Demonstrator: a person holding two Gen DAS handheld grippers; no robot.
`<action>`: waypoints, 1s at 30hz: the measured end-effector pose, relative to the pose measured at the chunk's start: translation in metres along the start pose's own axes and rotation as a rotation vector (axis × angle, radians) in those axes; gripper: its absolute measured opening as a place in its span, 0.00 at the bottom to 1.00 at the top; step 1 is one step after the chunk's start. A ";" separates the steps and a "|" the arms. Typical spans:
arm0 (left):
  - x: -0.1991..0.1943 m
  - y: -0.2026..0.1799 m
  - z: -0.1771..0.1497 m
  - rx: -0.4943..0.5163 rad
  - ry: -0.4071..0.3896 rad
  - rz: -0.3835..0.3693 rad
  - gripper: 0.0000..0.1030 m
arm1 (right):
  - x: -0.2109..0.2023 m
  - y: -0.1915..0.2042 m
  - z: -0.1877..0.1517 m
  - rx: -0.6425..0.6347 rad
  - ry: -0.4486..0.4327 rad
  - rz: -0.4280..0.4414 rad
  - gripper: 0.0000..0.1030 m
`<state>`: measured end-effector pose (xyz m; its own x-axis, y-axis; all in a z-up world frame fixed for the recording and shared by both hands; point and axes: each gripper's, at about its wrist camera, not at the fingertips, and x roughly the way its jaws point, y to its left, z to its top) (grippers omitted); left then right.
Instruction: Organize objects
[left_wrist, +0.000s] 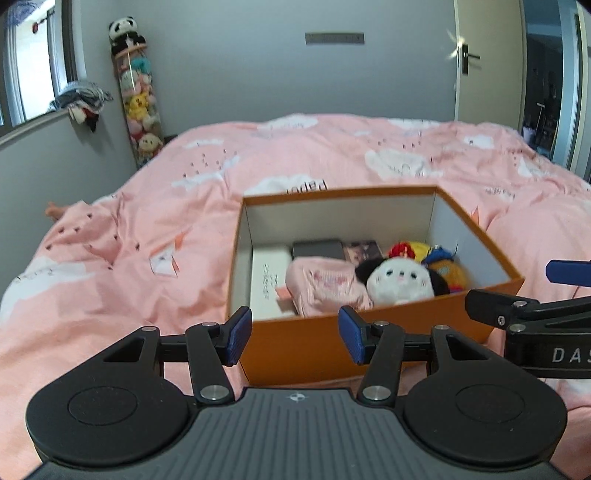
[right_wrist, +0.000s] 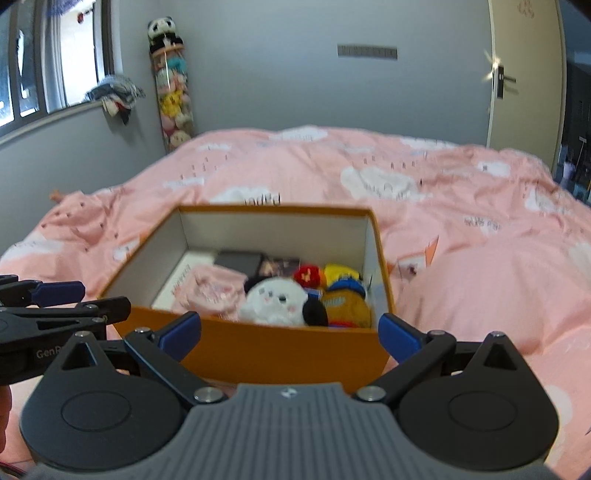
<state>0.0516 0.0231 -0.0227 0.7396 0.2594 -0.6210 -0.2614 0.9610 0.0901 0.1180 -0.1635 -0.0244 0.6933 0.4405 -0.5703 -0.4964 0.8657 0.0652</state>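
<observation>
Orange box (left_wrist: 325, 343) on pink bed (left_wrist: 110, 266), lid off, holding white flat box (left_wrist: 267, 284), pink pouch (left_wrist: 325, 286), panda plush (left_wrist: 400, 282) and coloured plush toys (left_wrist: 439, 266).

Left gripper (left_wrist: 295, 334): jaws spread wide, nothing between pads, hovering just short of the near wall, toward the box's left half. Pink pouch straight ahead and below.

Right gripper (right_wrist: 291, 334): jaws apart wider, empty, straddling the near wall's right half. Panda plush (right_wrist: 275, 301) dead ahead, just past the rim.

Box long axis crosswise to both grippers; near long wall faces them. Each gripper about equally near its own end. Likely next move: down over or onto the near wall.
</observation>
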 end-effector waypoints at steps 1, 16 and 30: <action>0.003 0.000 -0.001 0.000 0.009 -0.004 0.60 | 0.004 0.000 -0.002 0.003 0.014 0.000 0.99; 0.024 -0.004 -0.006 0.006 0.102 -0.025 0.60 | 0.027 -0.007 -0.009 0.025 0.095 0.005 0.99; 0.020 -0.003 -0.006 -0.002 0.089 -0.038 0.60 | 0.026 -0.007 -0.008 0.022 0.099 0.005 0.99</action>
